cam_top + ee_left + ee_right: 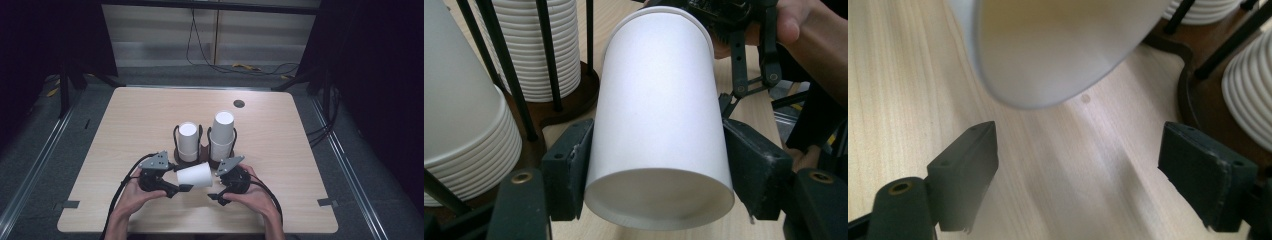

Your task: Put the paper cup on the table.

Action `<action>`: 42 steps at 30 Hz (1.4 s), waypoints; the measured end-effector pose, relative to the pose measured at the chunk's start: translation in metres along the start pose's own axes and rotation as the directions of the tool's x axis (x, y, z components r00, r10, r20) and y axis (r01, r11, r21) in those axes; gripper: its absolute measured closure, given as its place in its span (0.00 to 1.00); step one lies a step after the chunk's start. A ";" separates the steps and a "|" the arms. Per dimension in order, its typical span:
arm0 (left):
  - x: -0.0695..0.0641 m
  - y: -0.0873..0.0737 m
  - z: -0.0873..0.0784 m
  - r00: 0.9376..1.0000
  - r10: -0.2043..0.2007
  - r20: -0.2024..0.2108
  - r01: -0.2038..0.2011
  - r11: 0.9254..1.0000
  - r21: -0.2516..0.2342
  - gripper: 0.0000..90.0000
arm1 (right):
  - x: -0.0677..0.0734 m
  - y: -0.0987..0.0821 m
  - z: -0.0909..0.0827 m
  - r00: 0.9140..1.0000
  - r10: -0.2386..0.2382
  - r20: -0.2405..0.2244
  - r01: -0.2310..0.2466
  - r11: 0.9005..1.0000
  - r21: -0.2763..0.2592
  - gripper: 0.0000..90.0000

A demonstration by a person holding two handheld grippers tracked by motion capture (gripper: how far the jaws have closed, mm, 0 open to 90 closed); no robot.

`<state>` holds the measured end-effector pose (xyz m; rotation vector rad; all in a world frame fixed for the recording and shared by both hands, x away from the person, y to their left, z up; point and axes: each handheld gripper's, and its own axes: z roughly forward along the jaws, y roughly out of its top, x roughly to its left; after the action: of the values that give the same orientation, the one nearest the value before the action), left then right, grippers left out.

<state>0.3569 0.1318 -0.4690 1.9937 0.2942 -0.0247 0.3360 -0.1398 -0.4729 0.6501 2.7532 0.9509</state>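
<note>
- Near the front edge of the counter [125,125], a white paper cup [194,175] lies sideways between both grippers, held off the surface.
- Left gripper [186,188]: fingers [571,167] clenched on the cup's sides near its base; rim points toward the right gripper [215,189].
- Right gripper: fingers [965,172] spread apart, nothing between them; cup hangs just beyond the tips.
- Two cup stacks sit in wire holders just behind: left stack [188,140], taller right stack [222,134].
- No print or label readable on the cup or stacks.
- Open counter lies to both sides and behind the holders; a dark round hole [239,103] sits near the far edge.
</note>
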 end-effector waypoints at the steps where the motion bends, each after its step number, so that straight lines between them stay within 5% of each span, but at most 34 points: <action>1: 0.001 -0.001 0.001 1.000 0.001 0.007 -0.001 1.000 0.003 0.37 | 0.000 -0.001 0.000 1.000 0.008 -0.003 -0.008 1.000 -0.007 0.18; 13: -0.002 -0.009 -0.001 0.996 -0.006 -0.089 -0.001 0.997 -0.081 0.37 | -0.001 -0.014 -0.011 0.996 0.087 -0.002 -0.086 0.979 -0.186 0.16; 19: -0.002 -0.014 -0.002 0.995 -0.022 -0.099 0.011 0.994 -0.107 0.36 | 0.001 -0.020 -0.013 0.994 0.106 0.005 -0.100 0.954 -0.281 0.15; 28: -0.007 -0.019 -0.002 0.996 -0.012 -0.090 -0.003 0.987 -0.158 0.36 | 0.008 -0.022 -0.016 0.992 0.124 0.018 -0.109 0.929 -0.353 0.15; 35: -0.008 -0.024 0.001 0.997 -0.014 -0.082 -0.001 0.984 -0.176 0.36 | 0.012 -0.029 -0.014 0.992 0.126 -0.013 -0.119 0.892 -0.435 0.15; 39: -0.009 -0.026 0.003 0.997 -0.012 -0.074 -0.002 0.984 -0.180 0.36 | 0.012 -0.033 -0.015 0.991 0.127 -0.027 -0.123 0.853 -0.508 0.15; 42: -0.010 -0.028 0.005 0.998 -0.008 -0.068 -0.004 0.985 -0.175 0.36 | 0.012 -0.035 -0.013 0.990 0.135 -0.033 -0.133 0.848 -0.514 0.15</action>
<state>0.3415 0.1364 -0.4941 1.8220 0.3312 0.0662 0.3090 -0.1660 -0.4837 0.7406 2.2993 1.6307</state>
